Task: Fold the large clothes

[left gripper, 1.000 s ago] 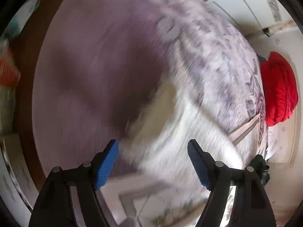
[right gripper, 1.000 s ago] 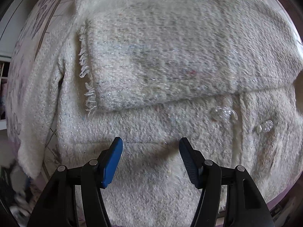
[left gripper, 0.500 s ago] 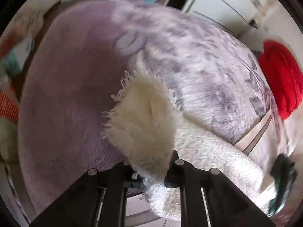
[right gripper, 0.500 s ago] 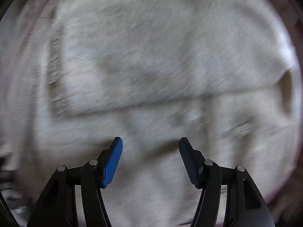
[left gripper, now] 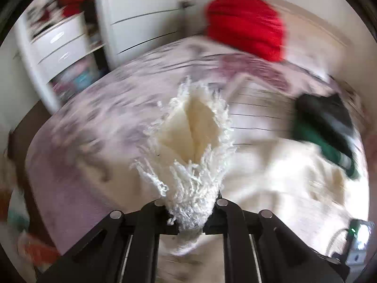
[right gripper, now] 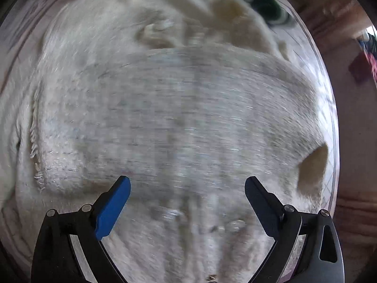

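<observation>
Left gripper's fingers (left gripper: 179, 221) buried in fringed cuff (left gripper: 193, 141), bedspread (left gripper: 99, 122) motion-blurred

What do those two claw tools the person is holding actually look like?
Both are black plastic frames with two angled arms studded with round silver pivot pins. On the right gripper, the jaws end in flat ribbed pads, one bright blue and the other a darker navy. On the left gripper, the pads are hidden, and only the black arms, pins and pale slots show.

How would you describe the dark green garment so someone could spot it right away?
Start at the bed with the lilac floral cover. On it, past the cream jacket, lies the green garment, crumpled. It is the only dark piece there, green and black with pale stripes, unlike the red pillow.
</observation>
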`<state>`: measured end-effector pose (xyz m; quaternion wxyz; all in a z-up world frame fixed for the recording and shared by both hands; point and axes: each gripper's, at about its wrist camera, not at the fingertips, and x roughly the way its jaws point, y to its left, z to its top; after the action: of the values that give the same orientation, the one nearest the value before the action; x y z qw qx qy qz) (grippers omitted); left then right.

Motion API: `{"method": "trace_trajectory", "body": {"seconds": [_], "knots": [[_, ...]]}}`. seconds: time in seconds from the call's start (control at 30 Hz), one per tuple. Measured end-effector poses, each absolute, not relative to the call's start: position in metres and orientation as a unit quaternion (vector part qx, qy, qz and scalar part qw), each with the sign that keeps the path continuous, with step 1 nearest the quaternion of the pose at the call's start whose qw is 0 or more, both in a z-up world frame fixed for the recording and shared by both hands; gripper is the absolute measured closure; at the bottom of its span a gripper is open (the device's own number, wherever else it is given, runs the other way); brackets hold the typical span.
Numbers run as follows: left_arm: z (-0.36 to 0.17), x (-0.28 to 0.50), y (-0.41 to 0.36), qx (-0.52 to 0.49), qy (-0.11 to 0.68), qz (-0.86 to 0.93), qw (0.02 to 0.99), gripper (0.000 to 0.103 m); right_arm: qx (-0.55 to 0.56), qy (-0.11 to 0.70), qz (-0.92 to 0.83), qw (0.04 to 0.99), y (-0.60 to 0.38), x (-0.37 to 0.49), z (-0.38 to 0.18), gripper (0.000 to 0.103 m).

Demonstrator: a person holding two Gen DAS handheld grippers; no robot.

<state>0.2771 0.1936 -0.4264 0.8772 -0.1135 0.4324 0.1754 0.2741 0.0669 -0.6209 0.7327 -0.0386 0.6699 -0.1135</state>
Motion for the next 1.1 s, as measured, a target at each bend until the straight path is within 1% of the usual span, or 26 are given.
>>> {"method": "trace_trajectory", "body": {"seconds": [0.07,0.2,0.37,0.43,0.5,0.53,0.57,0.6,0.63,0.7,0.73,0.8,0.93,1.0,1.1], "knots": [[-0.415,0.288,0.133,-0.105,0.433,0.118,0.887,0.095,-0.021,0.668,-0.117,0.735,0.032,0.267,-0.609,0.004],[-0.421,0.313,0.021,-0.117,0.46,0.016,0.88,0.095,0.016,0.664,-0.145,0.734,-0.059,0.245,-0.584,0.004],[-0.462,0.342,-0.114,-0.122,0.515,-0.086,0.844,0.095,0.051,0.659,-0.207,0.721,-0.183,0.22,-0.572,0.004],[-0.479,0.352,-0.145,-0.115,0.53,-0.099,0.835,0.094,0.065,0.655,-0.229,0.717,-0.221,0.207,-0.57,0.004],[-0.498,0.363,-0.172,-0.106,0.552,-0.105,0.82,0.089,0.094,0.653,-0.236,0.714,-0.256,0.198,-0.57,0.004],[-0.506,0.367,-0.18,-0.106,0.562,-0.106,0.814,0.082,0.113,0.651,-0.234,0.713,-0.265,0.193,-0.567,0.004],[-0.513,0.37,-0.184,-0.114,0.567,-0.109,0.808,0.077,0.134,0.649,-0.229,0.714,-0.279,0.189,-0.568,0.004],[-0.515,0.372,-0.183,-0.124,0.568,-0.113,0.806,0.067,0.164,0.646,-0.216,0.713,-0.291,0.185,-0.569,0.004],[-0.516,0.373,-0.179,-0.139,0.566,-0.115,0.804,0.05,0.189,0.644,-0.204,0.712,-0.297,0.183,-0.569,0.004],[-0.512,0.367,-0.172,-0.168,0.548,-0.115,0.811,0.031,0.25,0.638,-0.174,0.707,-0.303,0.176,-0.568,0.004],[-0.506,0.367,-0.162,-0.176,0.533,-0.111,0.82,0.028,0.279,0.633,-0.16,0.705,-0.3,0.173,-0.567,0.004],[-0.489,0.355,-0.151,-0.176,0.503,-0.092,0.841,0.028,0.334,0.618,-0.132,0.699,-0.292,0.171,-0.564,0.004],[-0.464,0.346,-0.103,-0.16,0.472,-0.016,0.867,0.027,0.419,0.589,-0.066,0.688,-0.266,0.196,-0.566,0.004],[-0.46,0.342,-0.074,-0.145,0.469,0.034,0.87,0.027,0.421,0.59,-0.035,0.689,-0.249,0.218,-0.571,0.004],[-0.467,0.335,-0.036,-0.102,0.485,0.101,0.863,0.026,0.379,0.618,-0.019,0.689,-0.219,0.25,-0.589,0.004]]}}
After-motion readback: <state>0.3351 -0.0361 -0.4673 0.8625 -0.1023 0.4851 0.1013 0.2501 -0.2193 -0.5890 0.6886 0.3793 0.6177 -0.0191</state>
